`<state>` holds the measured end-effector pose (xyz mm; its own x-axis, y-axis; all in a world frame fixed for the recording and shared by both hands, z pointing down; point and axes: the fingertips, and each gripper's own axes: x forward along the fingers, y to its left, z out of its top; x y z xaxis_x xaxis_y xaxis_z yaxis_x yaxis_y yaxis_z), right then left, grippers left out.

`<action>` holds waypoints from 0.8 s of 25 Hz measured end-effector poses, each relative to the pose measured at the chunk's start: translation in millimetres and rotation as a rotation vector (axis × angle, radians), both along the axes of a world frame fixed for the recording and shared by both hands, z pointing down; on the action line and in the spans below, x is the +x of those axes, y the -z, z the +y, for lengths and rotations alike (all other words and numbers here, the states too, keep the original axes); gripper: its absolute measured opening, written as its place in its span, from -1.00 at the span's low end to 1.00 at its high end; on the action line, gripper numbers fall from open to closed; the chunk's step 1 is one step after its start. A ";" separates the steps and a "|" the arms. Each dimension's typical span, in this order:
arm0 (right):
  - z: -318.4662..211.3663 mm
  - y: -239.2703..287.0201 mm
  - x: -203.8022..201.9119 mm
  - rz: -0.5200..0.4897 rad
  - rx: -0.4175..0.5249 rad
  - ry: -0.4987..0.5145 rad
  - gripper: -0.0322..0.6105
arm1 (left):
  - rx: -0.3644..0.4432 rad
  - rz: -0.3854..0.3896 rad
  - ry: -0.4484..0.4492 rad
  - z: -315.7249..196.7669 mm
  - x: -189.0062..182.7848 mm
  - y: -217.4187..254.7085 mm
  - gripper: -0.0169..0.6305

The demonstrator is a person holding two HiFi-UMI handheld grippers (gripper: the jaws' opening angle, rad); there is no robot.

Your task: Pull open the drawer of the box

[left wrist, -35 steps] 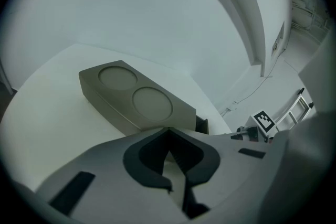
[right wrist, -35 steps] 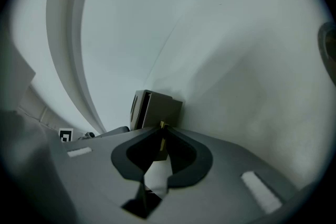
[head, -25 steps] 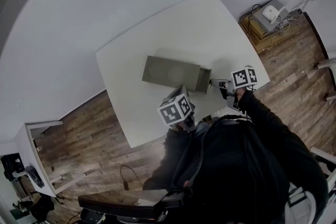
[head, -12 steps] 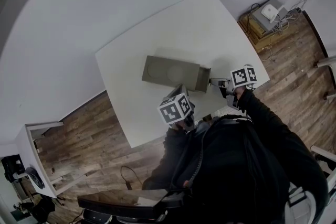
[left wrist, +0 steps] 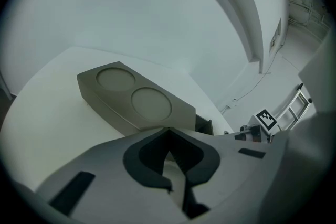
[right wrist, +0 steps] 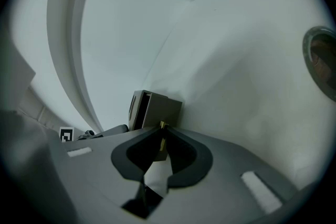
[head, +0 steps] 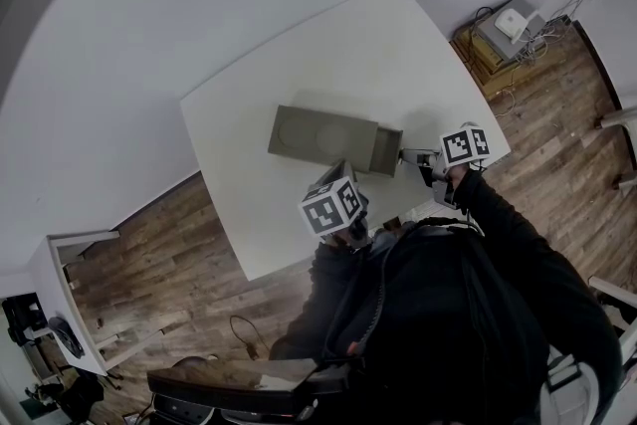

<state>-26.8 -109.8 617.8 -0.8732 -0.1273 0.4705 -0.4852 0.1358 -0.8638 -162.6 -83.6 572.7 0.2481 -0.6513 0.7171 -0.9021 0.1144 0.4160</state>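
A grey-olive box (head: 323,136) with two round discs on top lies on the white table (head: 299,65). Its drawer (head: 383,151) sticks out part-way at the right end. My right gripper (head: 406,155) is at the drawer's front. In the right gripper view the right gripper (right wrist: 161,132) is shut on the drawer's small brass handle (right wrist: 162,126), with the drawer front (right wrist: 157,110) just beyond. My left gripper (head: 343,170) sits by the box's near long side. The left gripper view shows the left gripper (left wrist: 168,129) shut and empty, close to the box (left wrist: 131,97); whether it touches is unclear.
The table's right corner and near edge lie just past the right gripper. On the wooden floor beyond stands a low cabinet (head: 508,30) with devices and cables. A white piece of furniture (head: 70,254) stands at the far left. The person's dark sleeves (head: 498,234) fill the lower middle.
The right gripper and the drawer front have edged slightly to the right, away from the box. The left gripper and the box have stayed put.
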 end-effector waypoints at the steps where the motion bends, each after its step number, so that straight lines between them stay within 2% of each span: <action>1: 0.3 0.1 0.9 -0.001 0.001 -0.001 -0.79 | -0.003 -0.004 -0.001 0.6 -0.1 0.0 -0.96; 16: 3.9 -0.1 9.2 -0.004 0.003 -0.008 -0.80 | -0.011 -0.005 0.005 2.6 1.4 -1.7 -0.96; 20: 2.7 0.1 9.9 -0.002 0.004 -0.008 -0.79 | -0.007 0.016 0.019 0.8 0.5 -1.7 -0.96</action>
<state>-16.8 -107.1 617.7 -0.8729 -0.1358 0.4687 -0.4849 0.1351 -0.8641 -162.1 -82.8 574.3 0.2470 -0.6507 0.7180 -0.8931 0.1347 0.4293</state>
